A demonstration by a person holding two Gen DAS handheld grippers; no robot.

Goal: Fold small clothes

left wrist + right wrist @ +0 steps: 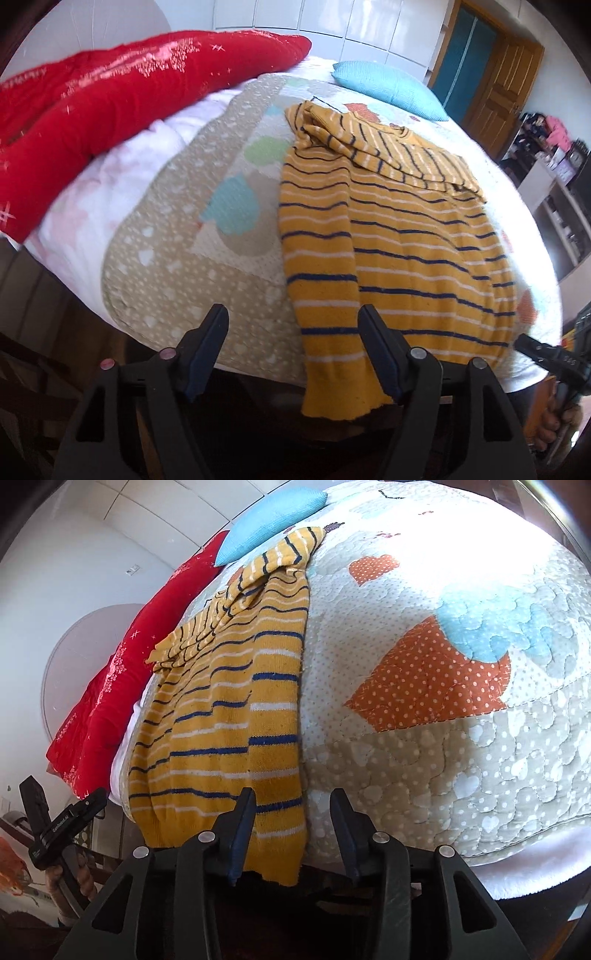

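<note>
A small mustard-yellow sweater with navy and white stripes (pixel 399 236) lies on the quilted bed, sides and sleeves folded inward, its hem hanging over the near edge. It also shows in the right wrist view (pixel 236 686). My left gripper (pixel 293 317) is open and empty, hovering at the bed's edge by the hem's left corner. My right gripper (pixel 291 801) is open and empty at the hem's right corner. Each gripper shows in the other's view, the right one (pixel 546 354) and the left one (pixel 59 823).
A patchwork quilt (pixel 177 229) covers the bed. A red blanket (pixel 110 107) lies along the far left and a blue pillow (pixel 388 85) at the head. A wooden door (pixel 491 77) and shelves (pixel 554 184) stand at the right.
</note>
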